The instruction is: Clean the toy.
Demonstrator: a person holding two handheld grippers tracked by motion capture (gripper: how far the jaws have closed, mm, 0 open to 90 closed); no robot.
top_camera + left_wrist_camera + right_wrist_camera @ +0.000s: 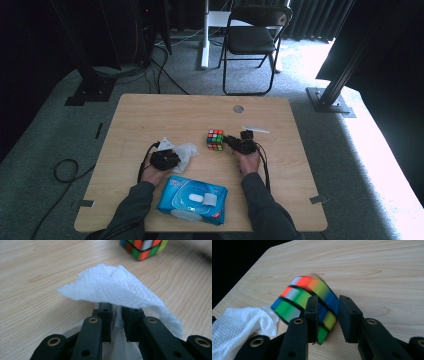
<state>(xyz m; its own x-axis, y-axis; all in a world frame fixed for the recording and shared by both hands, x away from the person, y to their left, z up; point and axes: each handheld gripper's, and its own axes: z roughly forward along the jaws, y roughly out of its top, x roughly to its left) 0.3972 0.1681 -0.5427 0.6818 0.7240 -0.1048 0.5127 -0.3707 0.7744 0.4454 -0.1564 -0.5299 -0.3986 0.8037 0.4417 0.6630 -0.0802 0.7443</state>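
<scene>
White tissue [117, 290] is pinched between the fingers of the left gripper [165, 159], its free part fanning out over the wooden counter [150, 115] ahead of them. To its right in the high view stands a colour cube [216, 139], near the middle of the counter. The right gripper [240, 144] sits just beside it; in the right gripper view its fingers [350, 315] are parted, with a corner of the blurred, tilted cube lying between them, touching the left one. Near the front edge, between the forearms, lies a blue wipes pack [192, 199].
</scene>
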